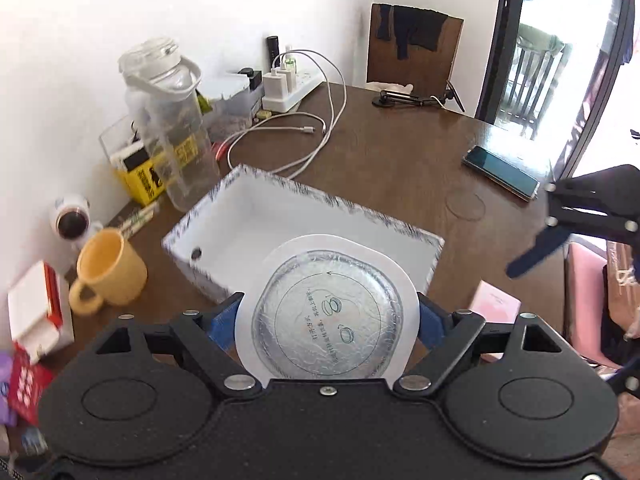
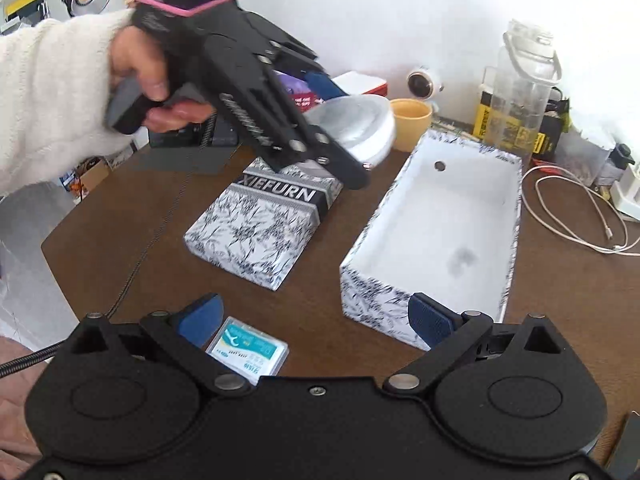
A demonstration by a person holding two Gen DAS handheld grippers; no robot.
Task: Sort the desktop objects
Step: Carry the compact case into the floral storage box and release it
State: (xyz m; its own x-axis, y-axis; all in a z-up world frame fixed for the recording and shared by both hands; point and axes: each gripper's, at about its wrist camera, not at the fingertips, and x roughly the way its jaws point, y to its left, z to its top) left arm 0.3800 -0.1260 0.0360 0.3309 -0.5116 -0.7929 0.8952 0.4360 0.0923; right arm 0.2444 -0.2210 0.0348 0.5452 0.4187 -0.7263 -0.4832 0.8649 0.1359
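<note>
The left gripper (image 1: pixel 327 316) is clamped w/ blue pads on both sides of a round white tub with a foil-sealed lid (image 1: pixel 326 312), held tilted in the air over the near end of the open white-lined box with a black-and-white leaf print (image 1: pixel 308 216), prob. so it can go inside. The box's inside looks bare, bar a faint smudge. The right gripper (image 2: pixel 316 320) hangs w/ jaws wide apart and holding nothing, above a small clear-cased card pack (image 2: pixel 250 352) near the brown tabletop (image 2: pixel 560 280) front edge. The matching printed box lid (image 2: pixel 264 224) lies left of the box.
</note>
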